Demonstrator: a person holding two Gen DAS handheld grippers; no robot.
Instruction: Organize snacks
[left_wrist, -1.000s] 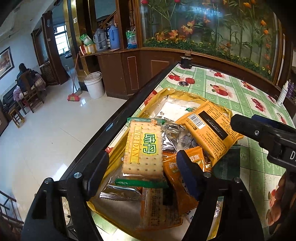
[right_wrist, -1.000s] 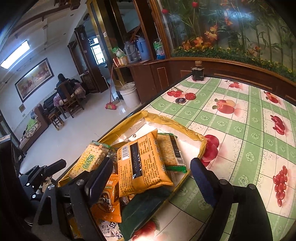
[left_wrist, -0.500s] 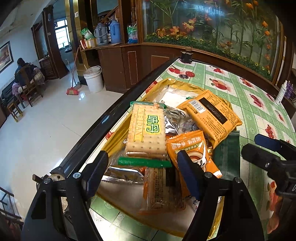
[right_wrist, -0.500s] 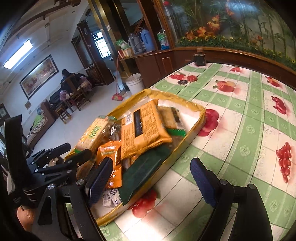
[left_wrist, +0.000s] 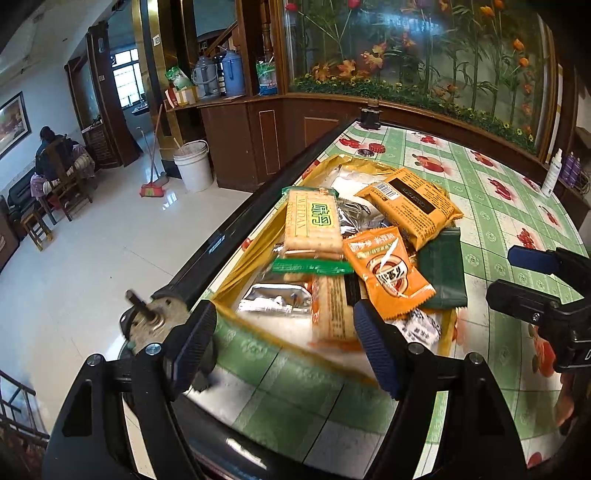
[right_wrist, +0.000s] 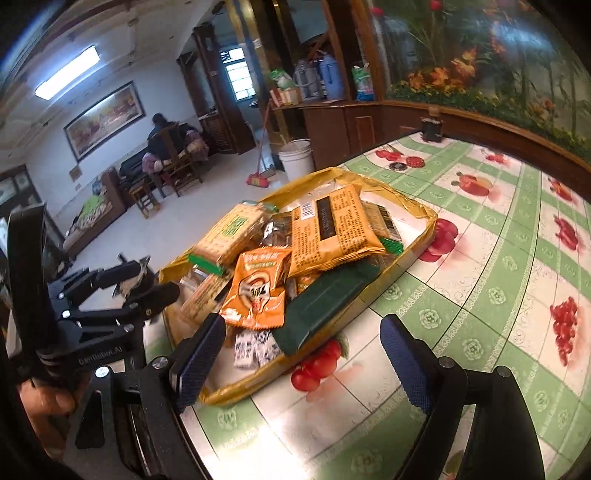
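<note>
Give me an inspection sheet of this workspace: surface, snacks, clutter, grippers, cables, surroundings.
Surface: table under a green checked fruit-print cloth.
Job's things: yellow tray near the table's edge, piled with snack packs; cracker pack, large orange pack, small orange sachet, dark green pack overhanging the rim.
Clutter: dark jar at the far end; white bottle by the far edge.
Grippers: left gripper open, empty, short of the tray; right gripper open, empty.
Cables: nothing seen.
Surroundings: white bucket, broom, wooden cabinets, seated person in the distance.
</note>
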